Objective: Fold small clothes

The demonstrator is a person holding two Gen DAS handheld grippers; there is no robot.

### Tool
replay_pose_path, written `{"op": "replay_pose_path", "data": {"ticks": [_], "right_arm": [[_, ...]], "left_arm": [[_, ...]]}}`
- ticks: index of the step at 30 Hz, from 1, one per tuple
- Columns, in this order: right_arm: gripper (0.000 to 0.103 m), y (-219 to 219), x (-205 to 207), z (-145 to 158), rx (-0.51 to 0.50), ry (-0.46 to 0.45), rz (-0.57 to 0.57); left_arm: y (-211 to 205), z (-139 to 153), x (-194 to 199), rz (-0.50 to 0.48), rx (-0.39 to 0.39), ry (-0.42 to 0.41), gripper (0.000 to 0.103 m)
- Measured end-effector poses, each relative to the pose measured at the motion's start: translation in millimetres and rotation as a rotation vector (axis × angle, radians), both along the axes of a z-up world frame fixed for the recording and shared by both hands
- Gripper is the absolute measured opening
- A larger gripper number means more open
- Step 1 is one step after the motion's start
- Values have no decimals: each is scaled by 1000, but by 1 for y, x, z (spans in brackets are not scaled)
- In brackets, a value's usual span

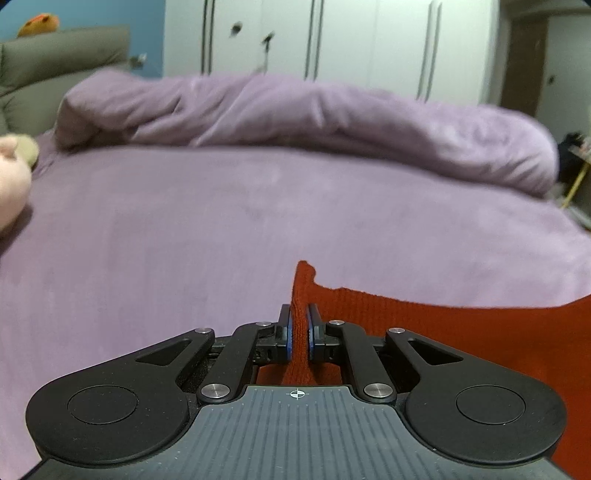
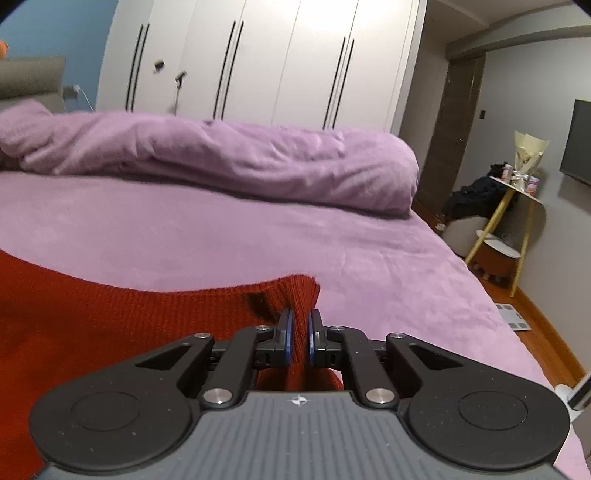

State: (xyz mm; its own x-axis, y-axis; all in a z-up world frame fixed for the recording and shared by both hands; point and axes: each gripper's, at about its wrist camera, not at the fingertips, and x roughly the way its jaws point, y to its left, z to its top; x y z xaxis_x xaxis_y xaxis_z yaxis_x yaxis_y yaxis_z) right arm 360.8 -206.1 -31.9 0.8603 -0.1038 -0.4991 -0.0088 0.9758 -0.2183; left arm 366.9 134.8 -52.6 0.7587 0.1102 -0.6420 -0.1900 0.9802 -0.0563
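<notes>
I hold the red knit garment (image 1: 424,325) above the bed (image 1: 184,229) — left gripper (image 1: 299,325) and right gripper (image 2: 299,325) pinching opposite corners — to stretch its edge for folding.

Red ribbed knit garment (image 1: 443,332) on lilac bedsheet (image 1: 184,229) (duvet (image 2: 221,158) matches)

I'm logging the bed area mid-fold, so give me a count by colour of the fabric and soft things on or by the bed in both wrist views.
Red: 1, the knit garment, pinched by the left hand-held gripper and the right hand-held gripper.
Purple: 2, the bed sheet and the rolled duvet.
Pink: 1, a plush toy.
Orange: 1, a plush toy on the headboard.
Total: 5
</notes>
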Motion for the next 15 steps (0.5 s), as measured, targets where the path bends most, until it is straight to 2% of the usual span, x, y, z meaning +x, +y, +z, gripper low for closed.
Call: {"op": "replay_pose_path", "data": {"ticks": [3,5,6,7,8,10,11,13,14,15], "right_arm": [[7,2,5,-14,-18,40,-38],[11,1,-2,-13,27,36,-83],[14,2,-9,-11,82,12,-78],[14,7,-17,-10,153,0,-40],[14,15,-23,-11,238,5,20],[15,32,-31,-18,489,45,181],[17,41,-29,-27,644,104,269],[17,52,-22,-49,908,209,343],[17,55,-16,-60,962,246,344],[17,56,-11,-69,952,265,304]], "left_arm": [[-1,-15,-5,70,33,56,20],[-7,-13,-21,70,24,4,27],[-13,-12,-29,40,-11,-29,36],[-19,-12,-33,2,-51,-49,45],[-27,-12,-34,-43,-97,-65,48],[-44,-17,-31,-127,-182,-63,53],[-50,-21,-25,-144,-198,-52,54],[-54,-33,-13,-114,-209,-25,56],[-52,-40,-7,-92,-208,-6,55],[-49,-46,-6,-75,-195,-8,54]]}}
